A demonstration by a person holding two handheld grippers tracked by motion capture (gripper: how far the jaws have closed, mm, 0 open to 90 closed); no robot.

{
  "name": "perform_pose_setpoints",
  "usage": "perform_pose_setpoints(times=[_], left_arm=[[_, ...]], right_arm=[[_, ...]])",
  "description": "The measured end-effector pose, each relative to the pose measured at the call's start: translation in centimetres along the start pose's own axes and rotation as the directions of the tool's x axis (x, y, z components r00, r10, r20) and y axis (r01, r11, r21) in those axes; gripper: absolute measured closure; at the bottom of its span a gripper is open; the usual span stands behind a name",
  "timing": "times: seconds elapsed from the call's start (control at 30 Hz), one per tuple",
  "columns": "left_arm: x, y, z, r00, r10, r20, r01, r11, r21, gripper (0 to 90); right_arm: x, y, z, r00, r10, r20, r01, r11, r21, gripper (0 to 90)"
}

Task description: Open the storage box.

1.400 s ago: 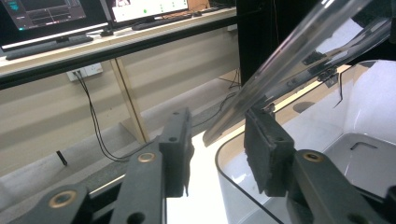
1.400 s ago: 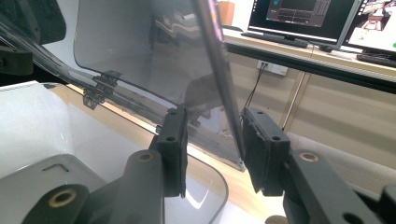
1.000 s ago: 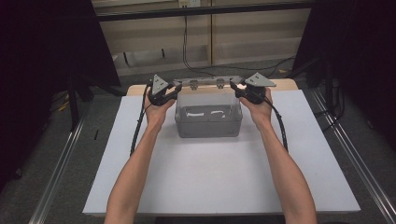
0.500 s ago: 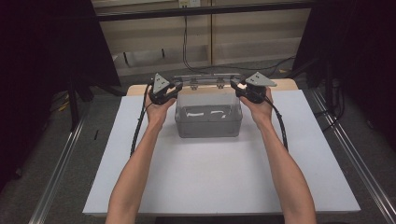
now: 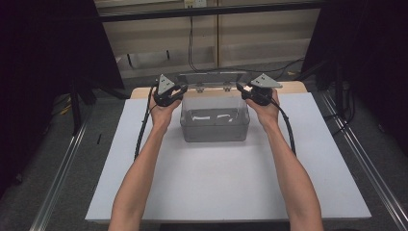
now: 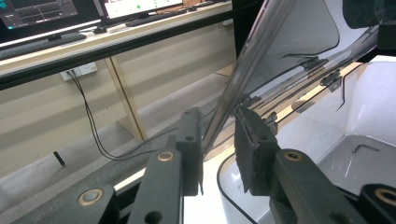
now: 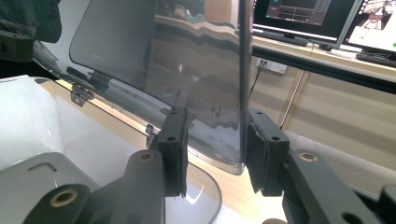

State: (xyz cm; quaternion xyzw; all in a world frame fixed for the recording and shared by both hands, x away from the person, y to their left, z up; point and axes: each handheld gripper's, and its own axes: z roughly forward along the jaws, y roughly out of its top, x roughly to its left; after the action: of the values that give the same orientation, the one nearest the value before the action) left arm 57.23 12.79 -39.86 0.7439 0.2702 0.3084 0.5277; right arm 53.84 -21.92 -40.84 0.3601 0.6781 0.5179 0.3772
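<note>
**Lid raised on the clear box, both hand-held grippers at its edges**

The clear box (image 5: pixel 215 121) sits on the white counter (image 5: pixel 226 183), toward its far edge. Its transparent lid (image 5: pixel 211 78) stands up on the hinges along the box's far wall, so the opening looks largely done; what is left is probably to lay it fully back or let go.

The left hand-held gripper (image 6: pixel 218 140) has just been closing and its jaws bracket the lid's left edge; whether both pads press is hard to tell. The right hand-held gripper (image 7: pixel 215 149) straddles the lid's right edge with a visible gap on one side.

Inside the box, a small bent tool (image 6: pixel 364 148), perhaps a hex key, is faint. The lid's exact tilt is hard to read through its glare.
</note>
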Motion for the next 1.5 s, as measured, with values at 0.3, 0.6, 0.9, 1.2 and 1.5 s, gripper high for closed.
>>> perform_pose_setpoints(times=[0.3, 0.6, 0.9, 1.2, 1.5], left_arm=[[0.2, 0.3, 0.1, 0.9998, 0.017, -0.004, -0.017, 0.9997, 0.015, 74.4], [0.4, 0.4, 0.4, 1.0, -0.005, -0.008, 0.005, 0.9999, 0.009, 76.2], [0.7, 0.4, 0.7, 0.9999, -0.008, -0.01, 0.008, 0.9999, 0.009, 77.4], [0.9, 0.5, 1.0, 0.9998, -0.016, -0.01, 0.016, 0.9998, 0.01, 77.3], [1.1, 0.4, 1.3, 0.9994, -0.032, -0.01, 0.032, 0.9995, -0.003, 77.0]], right_arm=[[-0.5, -0.2, 0.2, 0.9996, 0.027, -0.003, -0.027, 1.0, 0.009, 63.5], [-0.7, -0.2, 0.6, 0.9982, 0.058, -0.016, -0.057, 0.998, 0.008, 66.0], [-0.9, 0.0, 1.0, 0.998, 0.062, -0.01, -0.062, 0.998, 0.013, 66.5], [-1.0, 0.1, 1.2, 0.9976, 0.069, -0.005, -0.069, 0.998, 0.01, 68.5], [-1.4, 0.1, 1.5, 0.9969, 0.078, -0.007, -0.078, 0.997, 0.009, 69.5]])
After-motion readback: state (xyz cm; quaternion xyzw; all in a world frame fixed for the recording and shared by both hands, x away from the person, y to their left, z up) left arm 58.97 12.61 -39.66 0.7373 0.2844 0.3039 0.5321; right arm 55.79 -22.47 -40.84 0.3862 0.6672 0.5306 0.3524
